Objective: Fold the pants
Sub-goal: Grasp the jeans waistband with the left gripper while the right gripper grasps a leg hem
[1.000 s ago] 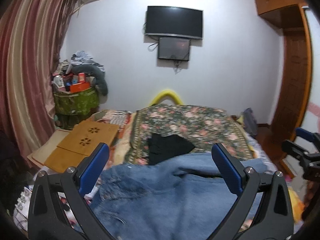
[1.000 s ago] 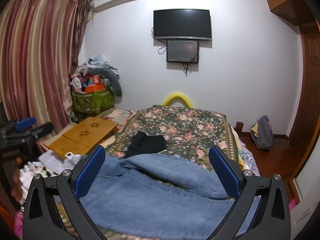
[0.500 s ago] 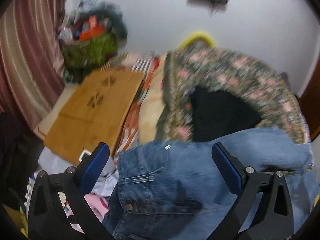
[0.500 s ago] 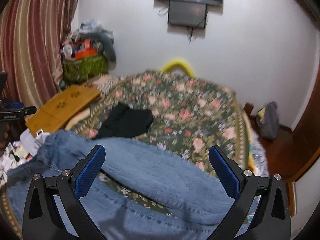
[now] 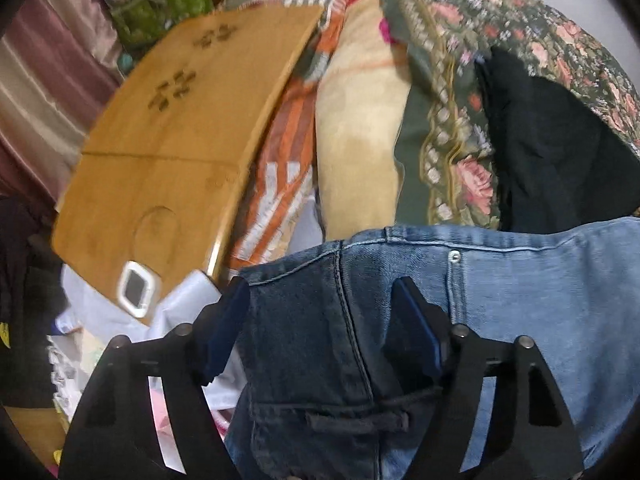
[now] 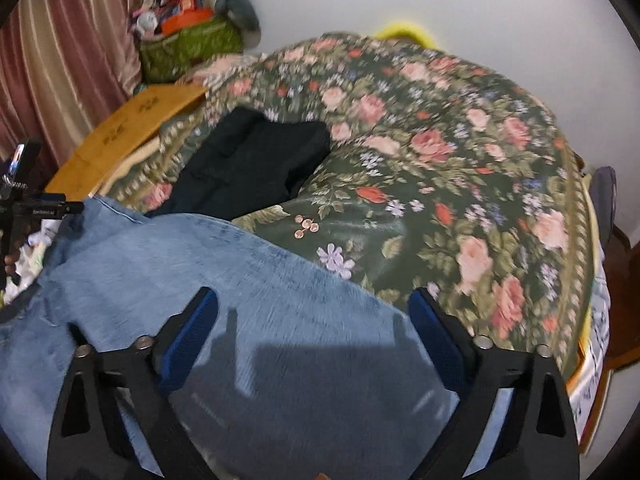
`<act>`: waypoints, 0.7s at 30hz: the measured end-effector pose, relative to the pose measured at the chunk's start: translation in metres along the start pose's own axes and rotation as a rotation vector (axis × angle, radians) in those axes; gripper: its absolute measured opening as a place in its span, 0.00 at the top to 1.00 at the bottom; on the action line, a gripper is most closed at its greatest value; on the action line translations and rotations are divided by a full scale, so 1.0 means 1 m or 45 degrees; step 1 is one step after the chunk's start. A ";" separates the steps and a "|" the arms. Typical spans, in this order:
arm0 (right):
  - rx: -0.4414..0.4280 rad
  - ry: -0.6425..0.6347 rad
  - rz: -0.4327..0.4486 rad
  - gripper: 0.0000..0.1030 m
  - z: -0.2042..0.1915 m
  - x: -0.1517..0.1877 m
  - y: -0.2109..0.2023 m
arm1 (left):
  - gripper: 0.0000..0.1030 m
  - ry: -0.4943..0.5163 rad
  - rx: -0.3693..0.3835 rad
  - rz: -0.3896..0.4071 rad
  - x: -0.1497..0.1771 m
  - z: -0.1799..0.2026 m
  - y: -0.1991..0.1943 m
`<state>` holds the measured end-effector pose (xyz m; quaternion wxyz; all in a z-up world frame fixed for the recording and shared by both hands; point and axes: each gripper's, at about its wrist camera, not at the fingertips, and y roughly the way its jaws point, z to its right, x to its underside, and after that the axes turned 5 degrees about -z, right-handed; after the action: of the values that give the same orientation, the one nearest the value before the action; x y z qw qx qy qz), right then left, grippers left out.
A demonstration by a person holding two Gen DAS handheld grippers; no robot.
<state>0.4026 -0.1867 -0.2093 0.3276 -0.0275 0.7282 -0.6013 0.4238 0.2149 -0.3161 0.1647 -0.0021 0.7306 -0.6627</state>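
Observation:
Blue jeans (image 5: 520,304) lie on a floral bedspread (image 6: 460,168). In the left wrist view my left gripper (image 5: 320,316) is low over the waistband corner; its jaws stand apart on either side of a darker denim fold with a belt loop (image 5: 356,424). In the right wrist view my right gripper (image 6: 312,320) is open just above a leg of the jeans (image 6: 240,300), its blue pads (image 6: 192,332) near the cloth. The left gripper also shows at the left edge of the right wrist view (image 6: 24,208).
A folded black garment (image 6: 248,164) lies on the bedspread beyond the jeans. A wooden lap table (image 5: 176,152) sits left of the bed, with a small white device (image 5: 136,288) on it. A green bag (image 6: 188,44) and curtains stand at the back left.
Both grippers have tipped downward and dropped toward the jeans. The left gripper's jaws have narrowed around the waistband corner. The right gripper stays wide open.

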 end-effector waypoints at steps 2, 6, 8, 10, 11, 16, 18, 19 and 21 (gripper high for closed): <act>-0.004 -0.027 -0.032 0.20 -0.001 -0.007 0.013 | 0.29 -0.023 0.065 -0.018 -0.001 -0.004 0.006; -0.006 -0.062 -0.063 0.27 -0.001 -0.013 0.032 | 0.40 -0.028 0.178 -0.067 0.001 -0.002 0.017; -0.011 -0.094 -0.040 0.39 -0.006 -0.011 0.030 | 0.47 -0.003 0.173 -0.068 0.003 0.003 0.015; -0.026 -0.080 -0.029 0.50 -0.007 -0.009 0.028 | 0.54 0.005 0.161 -0.073 0.005 0.007 0.013; -0.024 -0.078 -0.023 0.56 -0.009 -0.007 0.027 | 0.59 0.011 0.152 -0.074 0.005 0.010 0.012; -0.006 -0.118 -0.016 0.84 -0.017 -0.002 0.022 | 0.76 0.101 0.064 -0.034 0.009 0.027 -0.002; -0.029 -0.086 -0.003 0.90 -0.014 -0.001 0.019 | 0.83 0.105 0.054 -0.028 0.010 0.028 -0.011; -0.039 -0.057 0.017 0.91 -0.012 0.000 0.015 | 0.87 0.103 0.061 -0.020 0.009 0.028 -0.016; -0.024 -0.040 0.065 0.93 -0.011 0.001 0.006 | 0.88 0.091 0.085 0.023 0.007 0.028 -0.033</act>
<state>0.3989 -0.1763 -0.2141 0.3538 -0.0213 0.7291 -0.5855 0.4167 0.1821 -0.2873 0.1444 0.0334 0.7136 -0.6847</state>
